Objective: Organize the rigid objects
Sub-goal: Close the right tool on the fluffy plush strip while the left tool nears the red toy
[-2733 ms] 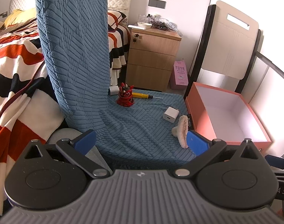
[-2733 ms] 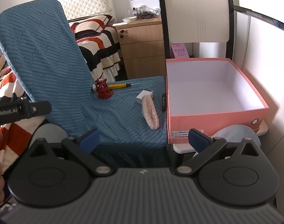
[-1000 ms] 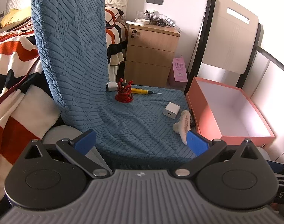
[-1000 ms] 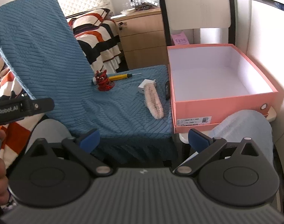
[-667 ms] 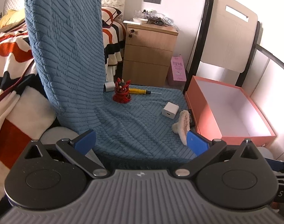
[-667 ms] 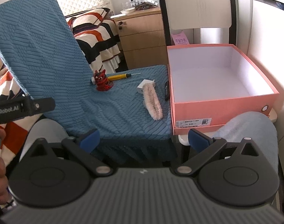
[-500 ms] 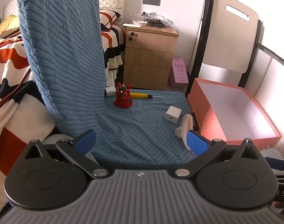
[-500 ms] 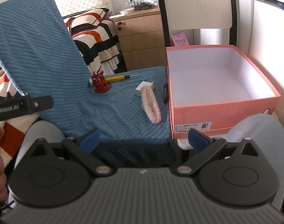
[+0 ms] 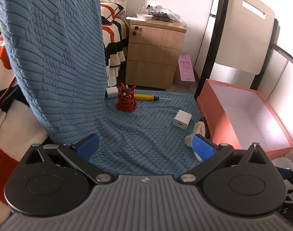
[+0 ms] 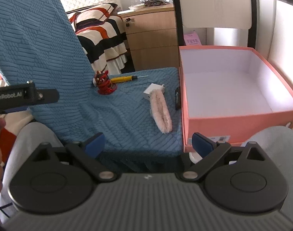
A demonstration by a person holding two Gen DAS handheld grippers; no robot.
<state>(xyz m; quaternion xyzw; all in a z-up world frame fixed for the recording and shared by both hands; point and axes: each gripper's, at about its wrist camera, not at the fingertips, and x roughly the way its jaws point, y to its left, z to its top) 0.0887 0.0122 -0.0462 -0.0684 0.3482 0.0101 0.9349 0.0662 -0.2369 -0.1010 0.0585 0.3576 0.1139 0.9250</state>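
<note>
On the blue-covered chair seat (image 9: 146,134) stand a red figurine (image 9: 126,101), a yellow screwdriver (image 9: 148,97), a white charger (image 9: 182,119), a small white roll (image 9: 111,92) and a fluffy pink brush (image 10: 160,109). A dark object (image 10: 177,98) lies against the open pink box (image 10: 233,84), which is empty. The figurine (image 10: 105,85), screwdriver (image 10: 125,79) and charger (image 10: 151,92) also show in the right wrist view. My left gripper (image 9: 145,146) is open and empty above the seat's front edge. My right gripper (image 10: 148,144) is open and empty, in front of the seat and box.
A wooden nightstand (image 9: 156,53) stands behind the seat, with a bed in a striped cover (image 9: 113,38) to its left. The blue chair back (image 9: 55,57) rises at left. A chair back (image 9: 248,32) stands behind the box (image 9: 242,115). A pink bag (image 9: 185,71) leans by the nightstand.
Both grippers have drifted slightly; the views shifted a little nearer to the seat. The objects on the seat have not moved. Both jaws stay open.
</note>
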